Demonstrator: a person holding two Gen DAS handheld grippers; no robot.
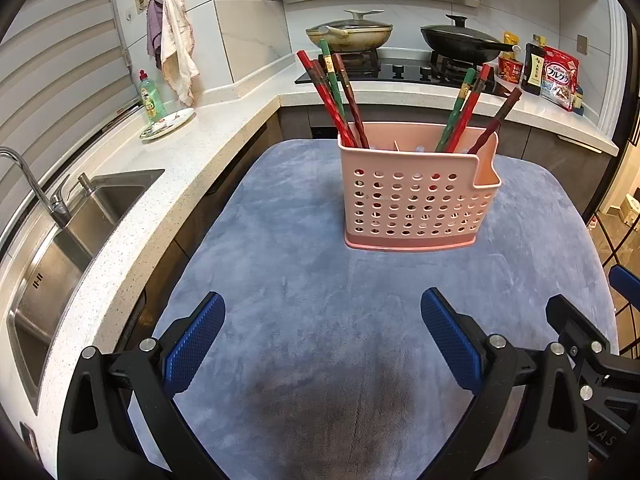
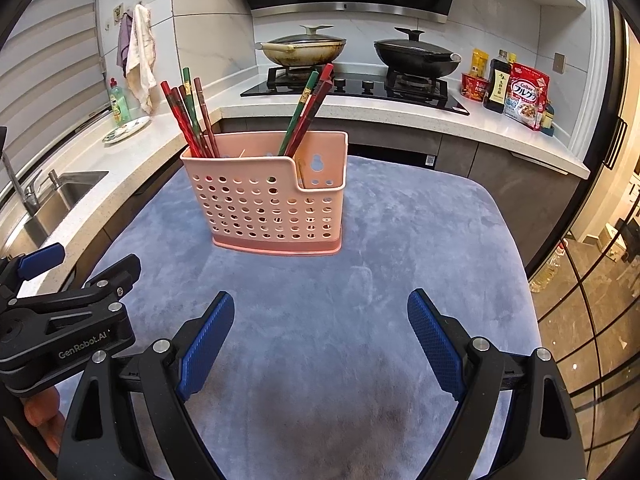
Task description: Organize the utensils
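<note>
We see a soft, fuzzy blue cloth (image 1: 304,280) on the table. The pink basket (image 1: 416,200) looks like smooth plastic with holes. The chopsticks (image 1: 340,92) are shiny. The sink (image 1: 52,264) is dull metal.

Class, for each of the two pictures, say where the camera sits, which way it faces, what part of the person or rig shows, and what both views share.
Left wrist view: sits on the left tongs, looking forward and down at the pink holder; its own open fingers and part of the right tongs show.
Right wrist view: sits on the right tongs, facing likewise; its own open fingers, the left tongs and a fingertip show.
Shared: holder, chopsticks, blue cloth, stove, sink.
</note>
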